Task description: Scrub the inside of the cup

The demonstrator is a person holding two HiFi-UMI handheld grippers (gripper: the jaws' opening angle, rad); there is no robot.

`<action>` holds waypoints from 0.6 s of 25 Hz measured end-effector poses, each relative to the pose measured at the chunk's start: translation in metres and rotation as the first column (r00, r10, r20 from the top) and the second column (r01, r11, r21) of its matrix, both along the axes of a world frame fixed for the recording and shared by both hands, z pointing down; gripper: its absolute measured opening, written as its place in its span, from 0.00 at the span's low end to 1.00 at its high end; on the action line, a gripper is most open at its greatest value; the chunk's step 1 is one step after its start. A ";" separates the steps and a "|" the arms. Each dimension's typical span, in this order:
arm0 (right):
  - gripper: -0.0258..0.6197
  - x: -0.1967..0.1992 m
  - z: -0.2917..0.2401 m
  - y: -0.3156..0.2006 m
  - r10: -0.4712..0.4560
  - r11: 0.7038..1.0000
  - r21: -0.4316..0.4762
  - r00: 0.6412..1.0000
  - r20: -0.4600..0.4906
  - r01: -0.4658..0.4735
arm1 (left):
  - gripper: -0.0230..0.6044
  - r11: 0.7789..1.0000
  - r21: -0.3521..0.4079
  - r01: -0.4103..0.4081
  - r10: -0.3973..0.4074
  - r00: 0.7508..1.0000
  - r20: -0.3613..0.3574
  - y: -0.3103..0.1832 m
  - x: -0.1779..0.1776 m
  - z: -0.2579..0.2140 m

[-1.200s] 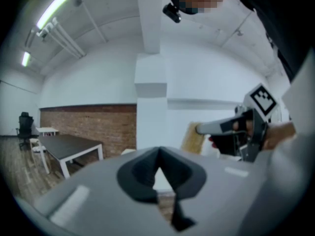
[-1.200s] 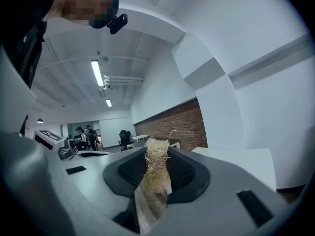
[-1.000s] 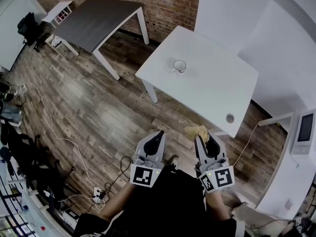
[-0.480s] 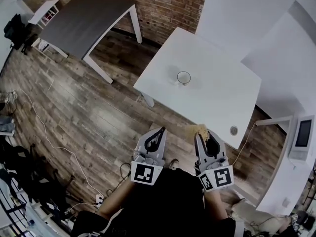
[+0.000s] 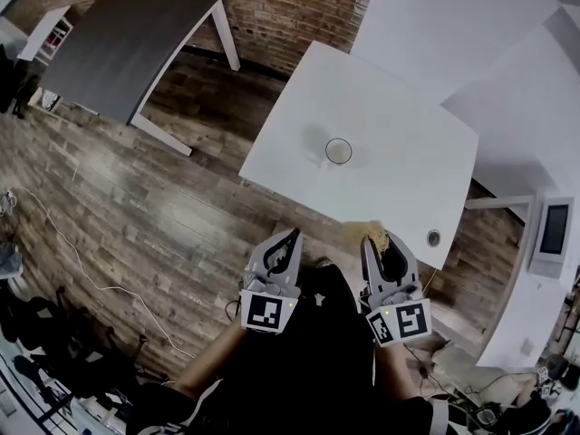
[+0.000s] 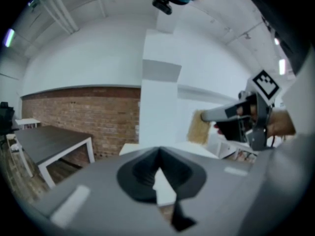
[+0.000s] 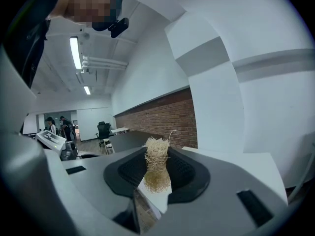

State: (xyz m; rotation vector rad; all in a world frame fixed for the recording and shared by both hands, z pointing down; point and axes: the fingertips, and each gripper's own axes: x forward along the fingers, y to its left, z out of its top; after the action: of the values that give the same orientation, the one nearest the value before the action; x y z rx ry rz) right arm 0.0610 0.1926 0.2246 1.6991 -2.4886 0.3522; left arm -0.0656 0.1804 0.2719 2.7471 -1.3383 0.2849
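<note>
Right gripper (image 5: 372,240) clamping scrubber (image 7: 156,175) (loofah, perhaps), left gripper (image 5: 292,236) closed, cup (image 5: 338,150) on table (image 5: 408,107)

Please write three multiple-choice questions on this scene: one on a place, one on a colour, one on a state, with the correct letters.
1. Where is the cup? A) on the white table B) on a chair C) in a sink
2. What colour is the scrubber? A) blue B) black C) straw yellow
3. How is the left hand-held gripper? A) shut on the cup B) shut, empty C) wide open

1 A: it stands on the white top. 2 C: pale fibres in the right hand-held gripper. 3 B: its jaws meet on nothing.
</note>
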 end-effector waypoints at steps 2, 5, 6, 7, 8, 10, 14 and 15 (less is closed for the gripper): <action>0.21 0.004 0.003 -0.010 0.003 1.000 -0.006 1.000 -0.006 -0.004 | 0.04 1.000 -0.014 -0.013 0.013 1.000 -0.007 -0.008 0.006 0.005; 0.21 0.013 0.007 -0.028 0.002 1.000 -0.009 1.000 -0.002 -0.002 | 0.04 1.000 -0.017 -0.026 0.026 1.000 -0.005 -0.024 0.018 0.010; 0.20 0.016 0.008 -0.034 -0.003 1.000 -0.008 1.000 -0.002 0.003 | 0.04 1.000 -0.013 -0.029 0.029 1.000 -0.006 -0.030 0.022 0.010; 0.20 0.018 0.008 -0.040 -0.011 1.000 -0.005 1.000 -0.005 0.011 | 0.04 0.999 -0.011 -0.030 0.030 1.000 -0.010 -0.036 0.027 0.011; 0.20 0.021 0.009 -0.047 -0.021 1.000 -0.003 1.000 -0.007 0.021 | 0.04 1.000 -0.010 -0.029 0.029 1.000 -0.010 -0.044 0.031 0.012; 0.20 0.025 0.013 -0.064 -0.042 0.999 -0.005 0.999 0.003 0.042 | 0.04 1.000 -0.009 -0.026 0.026 1.000 0.006 -0.059 0.039 0.017; 0.20 0.037 0.020 -0.090 -0.078 0.997 -0.012 0.997 0.018 0.079 | 0.04 0.996 -0.092 -0.012 0.016 0.999 0.041 -0.074 0.052 0.039; 0.20 0.041 0.021 -0.095 -0.087 0.996 -0.012 0.996 0.018 0.087 | 0.04 0.995 -0.097 -0.008 0.013 0.999 0.043 -0.077 0.056 0.040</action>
State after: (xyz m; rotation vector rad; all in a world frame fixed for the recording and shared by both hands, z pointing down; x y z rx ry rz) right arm 0.1019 0.0977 0.2452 1.5841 -2.5570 0.3754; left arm -0.0096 0.1031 0.3122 2.6840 -1.2845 0.4019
